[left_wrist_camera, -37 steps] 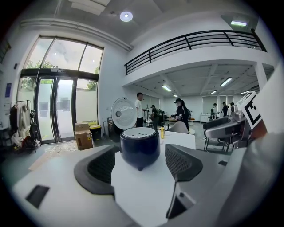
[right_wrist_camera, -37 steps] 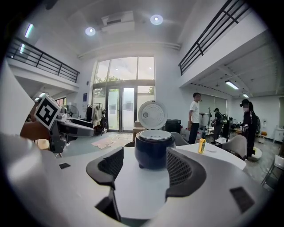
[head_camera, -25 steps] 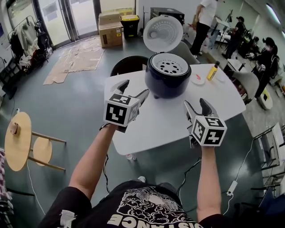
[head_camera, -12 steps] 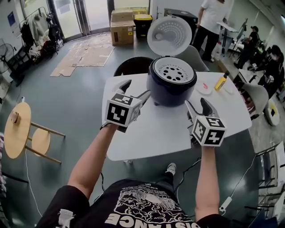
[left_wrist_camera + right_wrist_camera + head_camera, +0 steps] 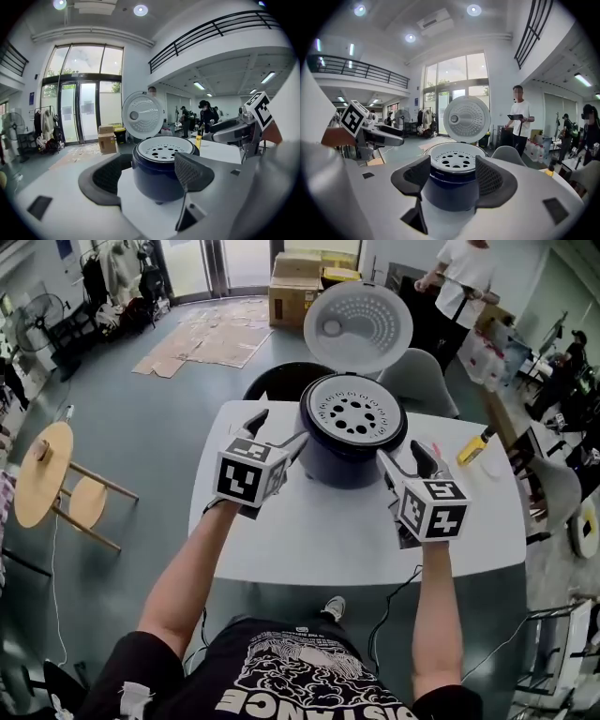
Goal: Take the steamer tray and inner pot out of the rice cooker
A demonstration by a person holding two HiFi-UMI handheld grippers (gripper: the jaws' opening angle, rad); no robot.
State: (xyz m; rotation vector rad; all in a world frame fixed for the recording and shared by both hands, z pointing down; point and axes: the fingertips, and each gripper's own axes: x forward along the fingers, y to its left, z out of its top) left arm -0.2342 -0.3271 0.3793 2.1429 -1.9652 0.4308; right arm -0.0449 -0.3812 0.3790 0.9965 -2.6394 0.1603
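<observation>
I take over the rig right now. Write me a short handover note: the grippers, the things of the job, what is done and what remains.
Left gripper: fingers open, empty, beside the left side of the rice cooker.
Right gripper: fingers open, empty, beside its right side.
Lid is up; the steamer tray sits in the cooker's top. Inner pot not visible.
Done: nothing taken out yet.
Left: lift out the tray, then the pot.

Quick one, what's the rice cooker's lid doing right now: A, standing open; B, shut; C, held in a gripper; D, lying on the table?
A: the lid stands upright behind the rice cooker, leaving the holed steamer tray uncovered.
</observation>
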